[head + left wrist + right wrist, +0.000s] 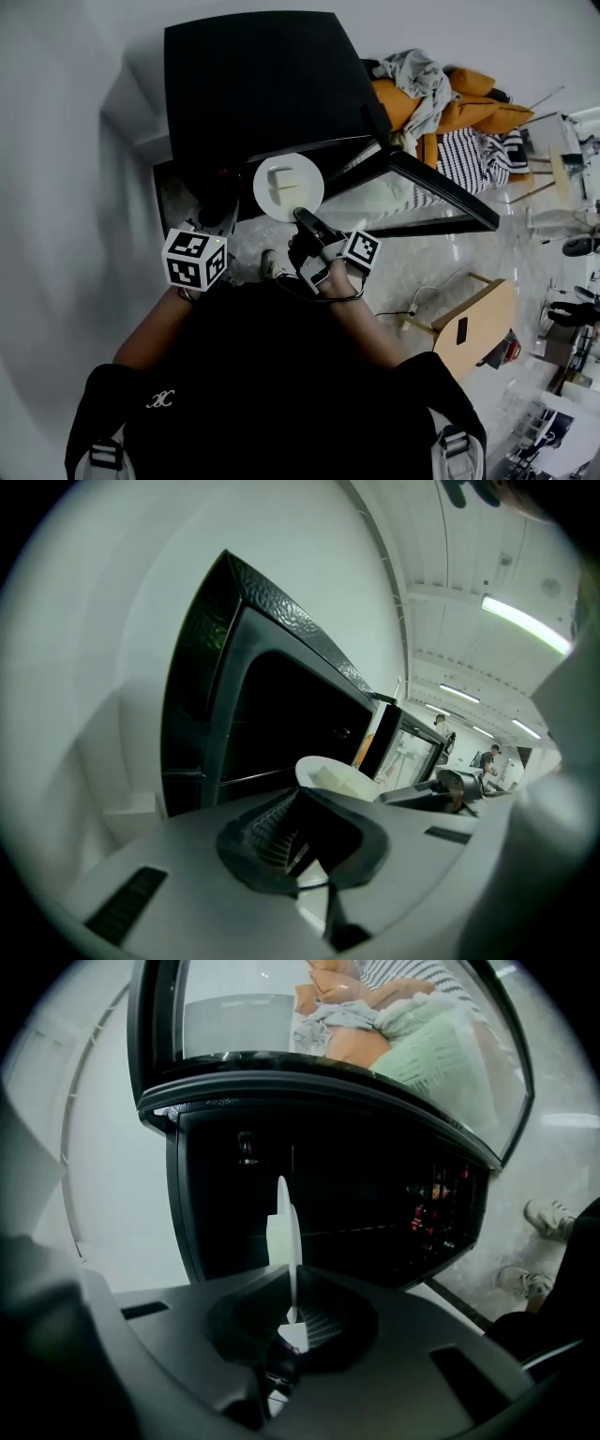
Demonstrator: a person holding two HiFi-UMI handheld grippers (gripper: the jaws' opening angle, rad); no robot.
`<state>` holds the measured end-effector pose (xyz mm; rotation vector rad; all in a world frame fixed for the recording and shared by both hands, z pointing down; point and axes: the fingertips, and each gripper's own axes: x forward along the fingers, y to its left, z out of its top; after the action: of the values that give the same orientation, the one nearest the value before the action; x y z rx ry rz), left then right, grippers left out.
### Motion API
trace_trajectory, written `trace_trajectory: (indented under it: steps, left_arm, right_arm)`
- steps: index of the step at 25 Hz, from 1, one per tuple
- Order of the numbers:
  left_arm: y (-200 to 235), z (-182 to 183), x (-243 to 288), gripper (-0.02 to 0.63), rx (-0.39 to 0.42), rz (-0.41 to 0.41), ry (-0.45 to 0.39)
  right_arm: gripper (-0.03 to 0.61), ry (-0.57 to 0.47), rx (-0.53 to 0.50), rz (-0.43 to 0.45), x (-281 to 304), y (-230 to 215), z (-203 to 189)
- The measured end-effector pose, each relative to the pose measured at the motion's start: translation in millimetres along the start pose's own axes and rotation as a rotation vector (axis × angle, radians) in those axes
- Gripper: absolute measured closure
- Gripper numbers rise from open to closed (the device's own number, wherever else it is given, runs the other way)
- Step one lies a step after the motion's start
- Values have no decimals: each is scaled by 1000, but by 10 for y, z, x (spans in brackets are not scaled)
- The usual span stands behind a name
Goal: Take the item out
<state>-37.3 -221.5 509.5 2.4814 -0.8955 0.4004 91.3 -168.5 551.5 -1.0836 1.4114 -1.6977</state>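
A black microwave point(253, 84) stands with its door point(422, 183) swung open to the right. Just in front of its opening is a white plate point(289, 186) carrying a pale block of food point(278, 183). My right gripper point(306, 219) is shut on the plate's near rim. In the right gripper view the plate point(284, 1232) shows edge-on, clamped between the jaws of my right gripper point(289, 1321), before the dark cavity point(356, 1204). My left gripper point(214, 225) hangs left of the plate, apart from it. In its own view the left gripper point(295, 850) looks shut and empty, with the plate point(342, 780) beyond.
A white wall point(66, 169) runs along the left. Orange cushions and clothes point(441, 98) lie behind the door. A wooden board point(473, 323) and a cable point(422, 298) are on the floor at right. A shoe point(542, 1218) shows below the microwave.
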Motion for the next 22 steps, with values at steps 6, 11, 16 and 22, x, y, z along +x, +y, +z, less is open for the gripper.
trace_trajectory:
  steps: [6, 11, 16, 22]
  left_arm:
    - [-51, -30, 78, 606, 12, -41, 20]
    - [-59, -39, 131, 606, 16, -65, 30]
    - [-53, -78, 161, 606, 19, -85, 51]
    - [-107, -131, 196, 606, 22, -112, 77]
  right_arm:
    - [555, -22, -8, 11, -149, 39, -56]
    - [555, -29, 2, 27, -213, 70, -94]
    - [555, -37, -13, 34, -277, 95, -92]
    - [555, -50, -19, 29, -391, 89, -127]
